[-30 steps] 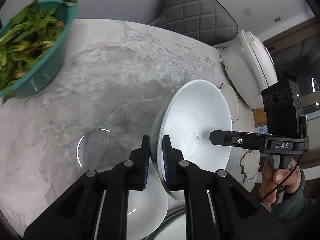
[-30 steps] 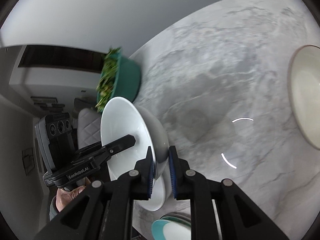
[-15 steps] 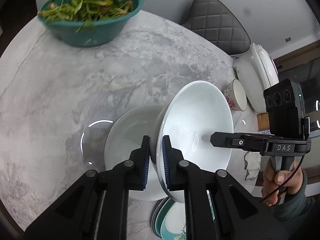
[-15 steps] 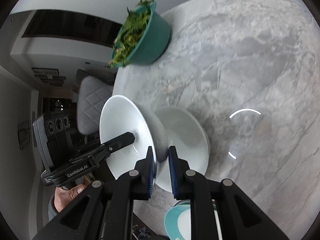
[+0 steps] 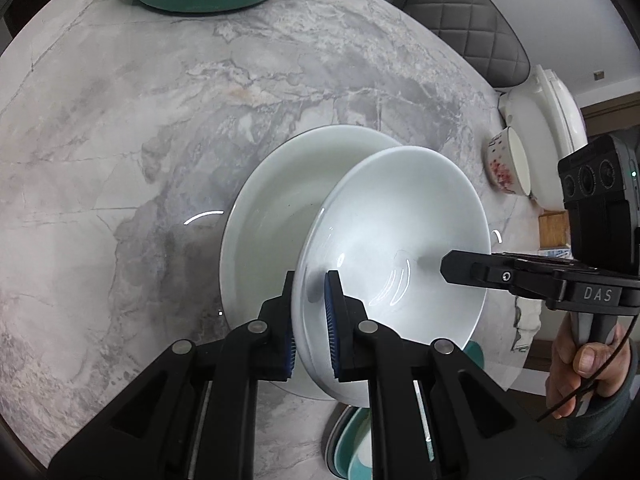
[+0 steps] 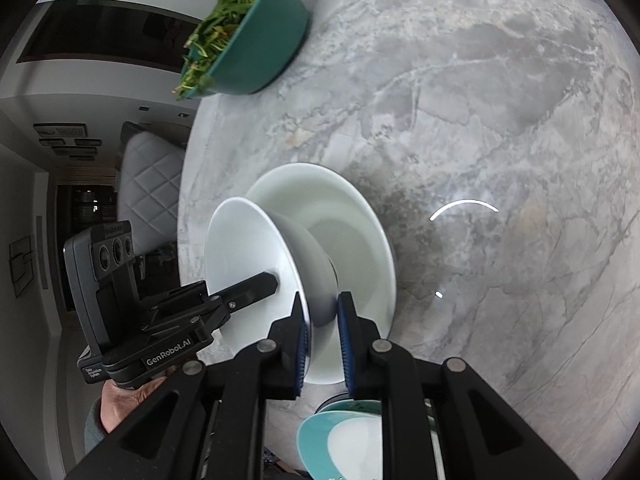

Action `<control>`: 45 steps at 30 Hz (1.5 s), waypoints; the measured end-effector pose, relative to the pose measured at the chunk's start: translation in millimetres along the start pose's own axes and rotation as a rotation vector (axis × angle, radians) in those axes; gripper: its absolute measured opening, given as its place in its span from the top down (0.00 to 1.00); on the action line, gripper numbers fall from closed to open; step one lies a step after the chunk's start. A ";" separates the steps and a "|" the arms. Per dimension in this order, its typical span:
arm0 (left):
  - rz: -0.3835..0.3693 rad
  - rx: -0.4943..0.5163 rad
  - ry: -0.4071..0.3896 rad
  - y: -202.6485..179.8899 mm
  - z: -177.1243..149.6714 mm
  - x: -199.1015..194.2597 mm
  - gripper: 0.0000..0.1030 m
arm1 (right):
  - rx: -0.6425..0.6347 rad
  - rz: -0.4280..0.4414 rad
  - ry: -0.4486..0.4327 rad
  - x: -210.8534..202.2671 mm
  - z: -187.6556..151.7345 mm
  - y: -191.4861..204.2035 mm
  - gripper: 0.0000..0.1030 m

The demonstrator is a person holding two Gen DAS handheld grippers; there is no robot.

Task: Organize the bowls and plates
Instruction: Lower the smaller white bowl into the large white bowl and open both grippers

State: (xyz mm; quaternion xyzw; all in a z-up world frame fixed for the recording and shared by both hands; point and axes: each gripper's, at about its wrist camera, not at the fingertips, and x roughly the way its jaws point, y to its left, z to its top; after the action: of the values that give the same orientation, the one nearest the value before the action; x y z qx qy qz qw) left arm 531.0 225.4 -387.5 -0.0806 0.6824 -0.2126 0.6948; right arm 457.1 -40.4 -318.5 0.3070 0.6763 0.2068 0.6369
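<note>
I hold a white bowl point(image 5: 396, 236) tilted in the air, gripped from both sides. My left gripper point(image 5: 311, 320) is shut on its near rim, and my right gripper point(image 6: 323, 324) is shut on the opposite rim. The held bowl point(image 6: 256, 256) hangs just above and partly over a second white bowl point(image 5: 276, 208) that rests on the marble table point(image 5: 120, 140). That lower bowl point(image 6: 352, 224) lies right behind the held one in the right wrist view. Whether the two bowls touch I cannot tell.
A teal bowl of greens point(image 6: 248, 40) stands at the table's far edge. A teal-and-white plate stack point(image 6: 344, 440) lies at the near edge. A small flowered cup point(image 5: 508, 164) and a white appliance point(image 5: 548, 136) sit at the right, with a quilted grey chair point(image 5: 468, 20) behind.
Both grippers carried the white bowl across the table and lower, from over bare marble to over the second white bowl. The greens bowl has slid toward the top of the views.
</note>
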 end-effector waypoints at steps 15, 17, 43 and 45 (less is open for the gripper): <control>0.128 0.079 0.005 -12.5 14.0 22.1 0.86 | -0.062 -0.129 0.000 18.4 0.5 7.4 0.84; 0.153 0.097 0.003 -16.4 13.6 23.1 0.83 | -0.085 -0.163 -0.006 20.1 -0.4 12.0 0.84; 0.254 0.242 -0.017 -48.6 5.2 34.5 0.39 | -0.157 -0.273 -0.006 42.6 -2.1 29.4 0.75; 0.264 0.256 -0.014 -50.2 5.7 35.6 0.38 | -0.177 -0.288 -0.009 43.2 -2.1 31.3 0.75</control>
State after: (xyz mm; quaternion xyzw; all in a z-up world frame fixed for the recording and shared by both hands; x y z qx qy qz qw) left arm 526.5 165.0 -399.6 0.0975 0.6494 -0.2041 0.7260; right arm 459.7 11.8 -328.9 0.1507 0.6894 0.1708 0.6876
